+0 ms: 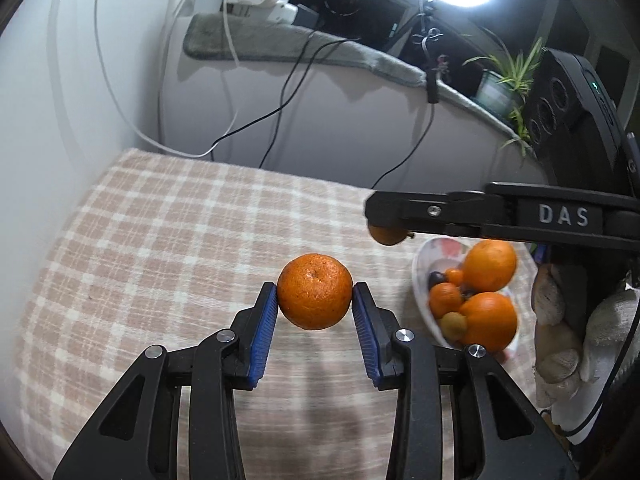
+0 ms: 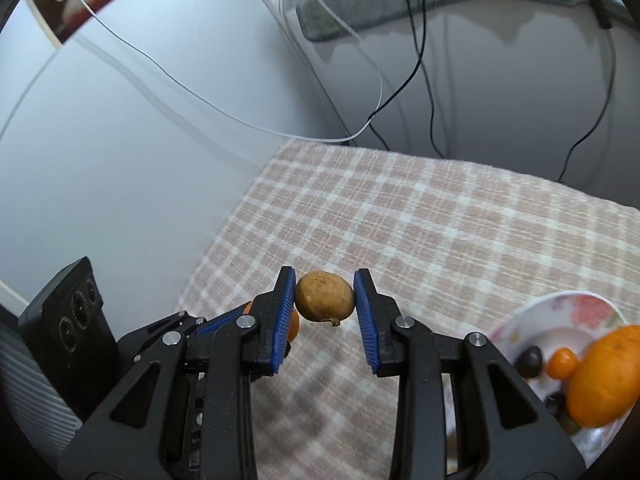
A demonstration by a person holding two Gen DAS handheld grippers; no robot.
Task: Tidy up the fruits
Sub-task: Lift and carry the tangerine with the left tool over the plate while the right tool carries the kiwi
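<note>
Both grippers loaded, fruit held above the checked cloth.

I see the left gripper (image 1: pixel 315 300) with its blue pads pinched on a round dimpled orange mandarin (image 1: pixel 315 296), held clear above the pink-and-cream checked tablecloth (image 1: pixel 160 240). Right gripper (image 2: pixel 325 300) is clamped on a small tan-brown oval fruit (image 2: pixel 325 297) with a stub stem. To their right sits the white floral plate (image 1: pixel 424 264) with oranges and small dark fruits piled in it.
</note>
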